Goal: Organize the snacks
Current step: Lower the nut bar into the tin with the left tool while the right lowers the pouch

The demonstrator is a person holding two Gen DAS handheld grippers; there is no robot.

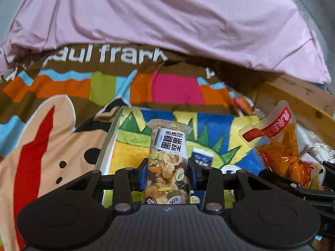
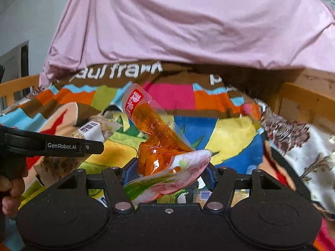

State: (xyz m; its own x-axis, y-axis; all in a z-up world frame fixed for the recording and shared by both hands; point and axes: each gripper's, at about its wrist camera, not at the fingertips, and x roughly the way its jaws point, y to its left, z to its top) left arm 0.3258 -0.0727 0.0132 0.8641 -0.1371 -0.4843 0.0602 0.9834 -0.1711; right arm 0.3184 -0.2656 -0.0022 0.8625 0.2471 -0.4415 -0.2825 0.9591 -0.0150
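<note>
Our left gripper point(image 1: 168, 173) pinches a nut bar point(image 1: 167, 163); our right gripper point(image 2: 171, 172) pinches an orange pouch point(image 2: 159, 144). We judge both are mid-carry. Next, lowering them into the tin point(image 1: 108, 146).

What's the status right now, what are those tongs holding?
Left tongs shut on nut snack bar. Right tongs shut on orange snack pouch. Both above the colourful tray; nothing in the way.

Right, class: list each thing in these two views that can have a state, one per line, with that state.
left gripper: shut on the nut bar
nut bar: sealed, held lengthwise
right gripper: shut on the orange pouch
orange pouch: sealed, crumpled, tilted
pictured box: open, under both snacks
</note>
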